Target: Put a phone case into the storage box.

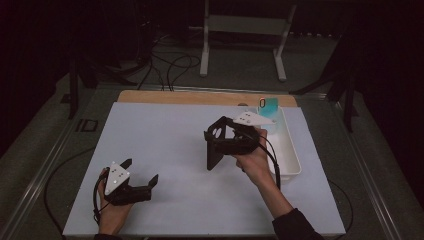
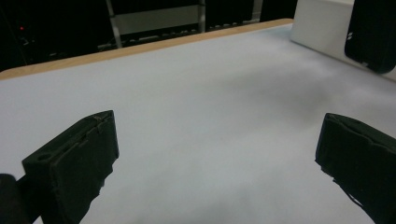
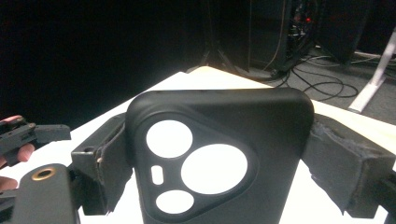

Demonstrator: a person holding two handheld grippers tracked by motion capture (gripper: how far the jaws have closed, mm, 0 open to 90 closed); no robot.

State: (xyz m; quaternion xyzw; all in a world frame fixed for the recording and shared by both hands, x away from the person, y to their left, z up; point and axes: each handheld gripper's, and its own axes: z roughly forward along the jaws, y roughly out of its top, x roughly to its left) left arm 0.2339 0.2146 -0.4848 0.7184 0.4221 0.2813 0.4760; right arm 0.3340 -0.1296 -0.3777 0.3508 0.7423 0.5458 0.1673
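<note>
Black, the soft phone case with round camera cut-outs [image 3: 219,163] is clamped in your right gripper [image 1: 216,150], clear of the white plastic bin [image 1: 290,160] at three o'clock, while your left gripper [image 1: 141,172] waits spread and empty, so setting it down remains.

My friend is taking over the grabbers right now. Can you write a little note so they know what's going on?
Right gripper: shut on the black phone case, held above the white mat, just left of the white bin.
Left gripper: open, holding nothing, low over the mat's near left part.
A teal phone case stands at the bin's far end.
Done: the black case is gripped and off the mat.
Left: probably setting it down, on the mat or in the bin; I can't tell which.
</note>
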